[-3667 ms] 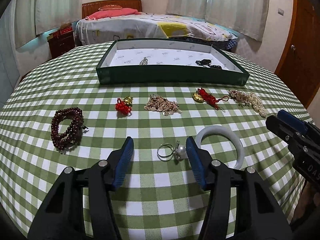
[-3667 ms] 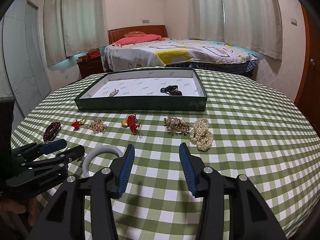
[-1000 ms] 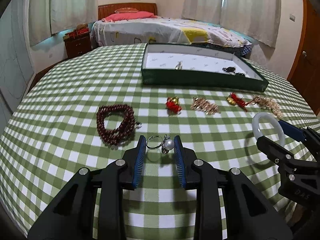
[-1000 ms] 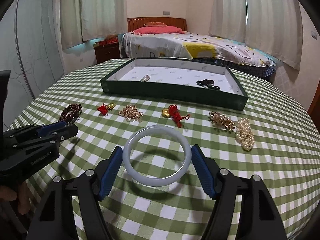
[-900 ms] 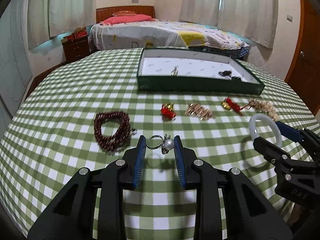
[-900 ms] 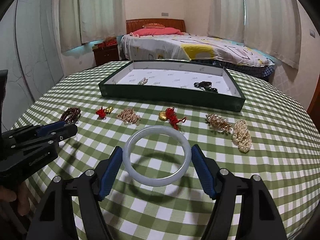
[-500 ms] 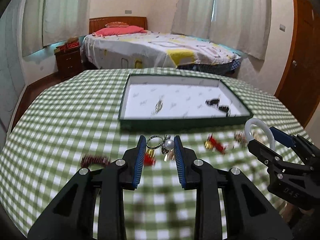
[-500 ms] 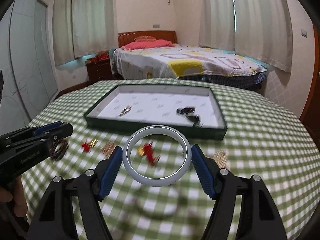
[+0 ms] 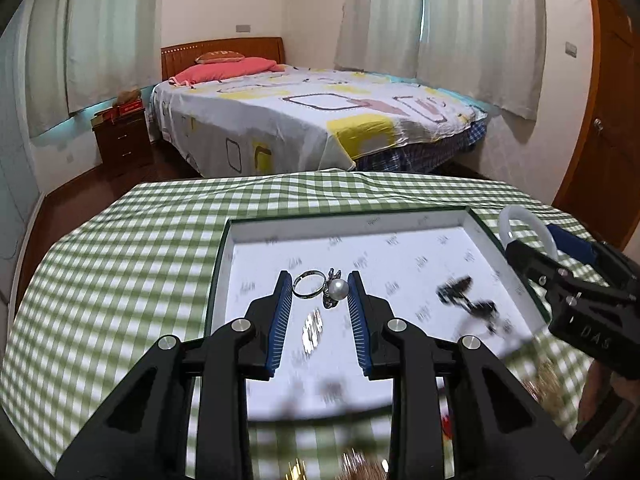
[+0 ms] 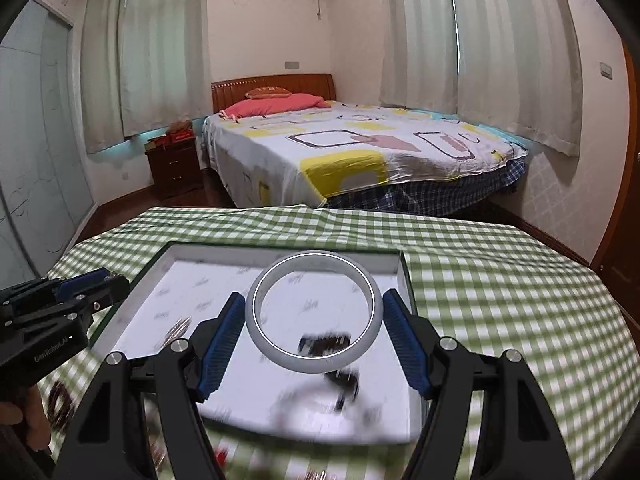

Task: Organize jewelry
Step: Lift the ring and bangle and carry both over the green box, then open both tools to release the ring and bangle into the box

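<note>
My left gripper (image 9: pixel 316 292) is shut on a pearl ring (image 9: pixel 325 286) and holds it above the green tray (image 9: pixel 224 248) with its white lining. My right gripper (image 10: pixel 314 316) is shut on a white jade bangle (image 10: pixel 256 320) and holds it above the same tray (image 10: pixel 156 260). The bangle (image 9: pixel 514 220) and right gripper (image 9: pixel 560 268) also show at the right of the left wrist view. In the tray lie a black piece (image 9: pixel 468 298) and a small silver piece (image 9: pixel 313 326). The left gripper (image 10: pixel 68 296) shows at the left of the right wrist view.
The tray sits on a round table with a green checked cloth (image 10: pixel 500 280). Blurred jewelry lies on the cloth in front of the tray: gold pieces (image 9: pixel 550 384) and dark red beads (image 10: pixel 60 400). A bed (image 10: pixel 360 152) and a nightstand (image 10: pixel 172 164) stand beyond the table.
Both grippers have lifted off the cloth and moved forward over the tray, each carrying its piece. The loose jewelry on the cloth has dropped to the bottom edge of both views.
</note>
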`<action>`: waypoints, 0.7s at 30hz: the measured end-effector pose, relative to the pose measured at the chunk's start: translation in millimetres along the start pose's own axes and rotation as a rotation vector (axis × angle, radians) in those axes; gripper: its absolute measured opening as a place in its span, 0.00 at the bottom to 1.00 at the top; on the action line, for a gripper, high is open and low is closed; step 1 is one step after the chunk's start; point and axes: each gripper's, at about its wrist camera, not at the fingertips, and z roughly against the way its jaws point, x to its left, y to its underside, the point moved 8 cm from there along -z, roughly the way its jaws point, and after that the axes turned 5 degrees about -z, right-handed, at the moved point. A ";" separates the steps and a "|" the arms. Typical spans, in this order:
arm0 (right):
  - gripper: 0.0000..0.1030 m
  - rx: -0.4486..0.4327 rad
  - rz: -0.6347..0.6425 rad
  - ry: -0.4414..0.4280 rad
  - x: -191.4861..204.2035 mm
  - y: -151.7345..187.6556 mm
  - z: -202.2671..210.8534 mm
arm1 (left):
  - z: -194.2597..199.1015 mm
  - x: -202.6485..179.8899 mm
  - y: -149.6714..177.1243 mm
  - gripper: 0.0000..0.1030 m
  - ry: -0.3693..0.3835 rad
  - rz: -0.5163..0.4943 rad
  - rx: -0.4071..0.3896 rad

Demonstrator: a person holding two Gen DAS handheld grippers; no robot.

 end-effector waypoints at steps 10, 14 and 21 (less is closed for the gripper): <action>0.67 0.202 -0.027 0.001 -17.7 -1.1 -84.6 | -99.5 15.8 -18.7 0.27 0.023 0.029 0.171; 0.67 0.306 -0.060 -0.009 -25.9 9.7 -109.4 | -124.5 19.6 -17.0 0.27 0.011 0.022 0.222; 0.67 0.386 -0.037 0.011 -26.9 11.6 -129.4 | -150.9 21.5 -9.4 0.27 0.015 0.033 0.317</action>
